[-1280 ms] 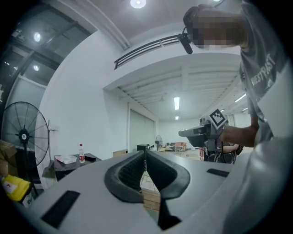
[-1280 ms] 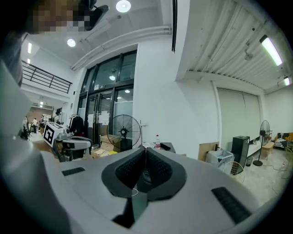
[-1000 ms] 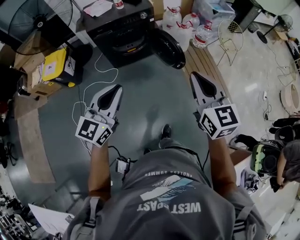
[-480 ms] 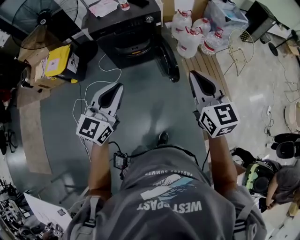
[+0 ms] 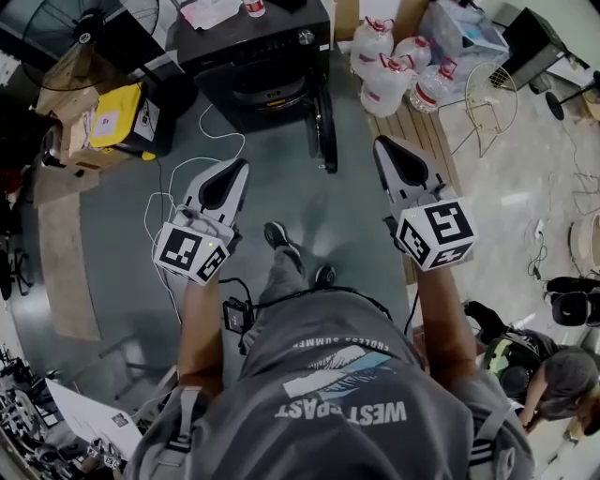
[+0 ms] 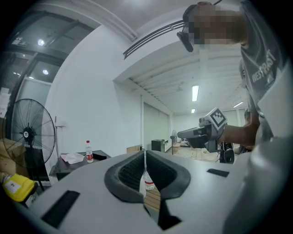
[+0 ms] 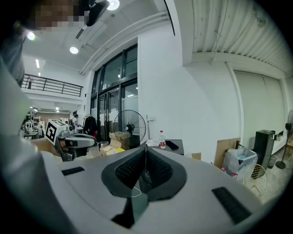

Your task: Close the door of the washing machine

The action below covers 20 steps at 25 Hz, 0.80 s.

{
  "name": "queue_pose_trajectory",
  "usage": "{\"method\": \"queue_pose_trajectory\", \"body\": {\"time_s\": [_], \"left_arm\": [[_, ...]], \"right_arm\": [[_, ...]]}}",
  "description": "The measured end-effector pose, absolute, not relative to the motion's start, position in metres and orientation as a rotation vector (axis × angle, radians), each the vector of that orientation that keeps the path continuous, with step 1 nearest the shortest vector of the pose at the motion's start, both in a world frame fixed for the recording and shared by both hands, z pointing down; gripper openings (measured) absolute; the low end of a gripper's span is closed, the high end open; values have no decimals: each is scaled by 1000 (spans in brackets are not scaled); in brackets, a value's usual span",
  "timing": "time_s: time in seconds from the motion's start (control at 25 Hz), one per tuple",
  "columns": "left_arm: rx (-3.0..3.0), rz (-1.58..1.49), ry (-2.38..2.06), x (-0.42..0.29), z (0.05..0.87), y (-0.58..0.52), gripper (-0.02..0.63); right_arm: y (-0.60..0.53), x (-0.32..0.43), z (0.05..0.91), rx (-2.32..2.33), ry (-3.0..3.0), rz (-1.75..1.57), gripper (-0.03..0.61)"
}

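The black washing machine stands at the top of the head view, its round door swung out toward me and seen nearly edge-on. My left gripper is held over the grey floor below and left of the door, its jaws shut and empty. My right gripper points forward just right of the door, also shut on nothing. In the left gripper view the pads meet, and the right gripper shows beyond them. The right gripper view shows the machine's top with a bottle on it.
Several large water jugs stand right of the machine beside a wooden pallet and a wire fan guard. A standing fan, cardboard boxes and a yellow pack sit left. A white cable loops on the floor. A person is at lower right.
I have stepped closer to the machine, one foot now forward. Both grippers moved toward it, still shut. The door now appears edge-on, between the two grippers.
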<state>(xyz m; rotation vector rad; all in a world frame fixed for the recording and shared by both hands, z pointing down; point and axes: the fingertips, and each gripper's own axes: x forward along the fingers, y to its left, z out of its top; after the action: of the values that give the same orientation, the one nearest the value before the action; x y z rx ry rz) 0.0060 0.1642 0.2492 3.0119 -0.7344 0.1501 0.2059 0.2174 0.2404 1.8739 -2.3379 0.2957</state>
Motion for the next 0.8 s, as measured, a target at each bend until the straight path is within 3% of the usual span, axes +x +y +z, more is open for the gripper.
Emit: {"method": "queue_pose_trajectory", "body": {"time_s": [0.8], "left_arm": [[3021, 127, -632, -8, 265, -5, 28]], "right_arm": [[74, 172, 263, 1874, -2261, 337, 60]]}}
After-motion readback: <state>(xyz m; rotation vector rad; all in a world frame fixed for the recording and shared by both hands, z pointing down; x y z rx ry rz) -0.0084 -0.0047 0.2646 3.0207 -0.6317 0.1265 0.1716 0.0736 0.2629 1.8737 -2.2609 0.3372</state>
